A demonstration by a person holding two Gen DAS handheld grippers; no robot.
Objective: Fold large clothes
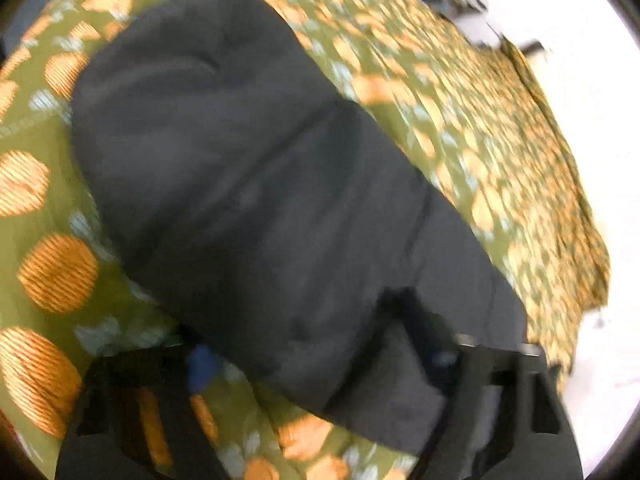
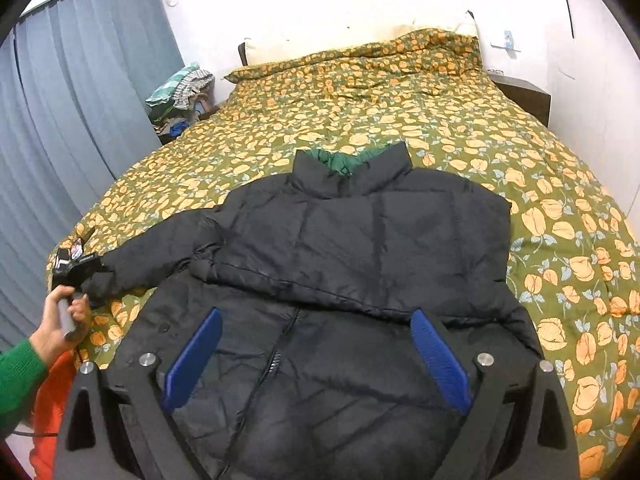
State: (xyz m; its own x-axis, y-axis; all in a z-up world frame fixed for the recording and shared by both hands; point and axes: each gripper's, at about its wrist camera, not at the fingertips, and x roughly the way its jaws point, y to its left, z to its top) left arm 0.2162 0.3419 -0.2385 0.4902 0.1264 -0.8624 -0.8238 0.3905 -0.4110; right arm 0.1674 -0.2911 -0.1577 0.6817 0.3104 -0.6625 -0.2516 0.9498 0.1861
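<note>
A black puffer jacket (image 2: 360, 240) lies front up on the flowered bedspread (image 2: 360, 100), with green lining showing at its collar. One sleeve (image 2: 160, 248) stretches out to the left. A hand in a green cuff holds my left gripper (image 2: 76, 262) at that sleeve's end. In the blurred left wrist view the sleeve (image 1: 260, 180) runs down between the fingers of the left gripper (image 1: 308, 344). It lies against the right finger, and a strip of bedding shows beside the left blue pad (image 1: 202, 364). My right gripper (image 2: 318, 360) hangs open over the zip (image 2: 280, 352), nothing between its pads.
A heap of clothes (image 2: 180, 92) sits by the blue curtain (image 2: 80, 100) at the bed's far left. A dark nightstand (image 2: 524, 96) stands at the far right and pillows (image 2: 400, 36) at the head. Something orange (image 2: 52, 400) lies below the bed's near left corner.
</note>
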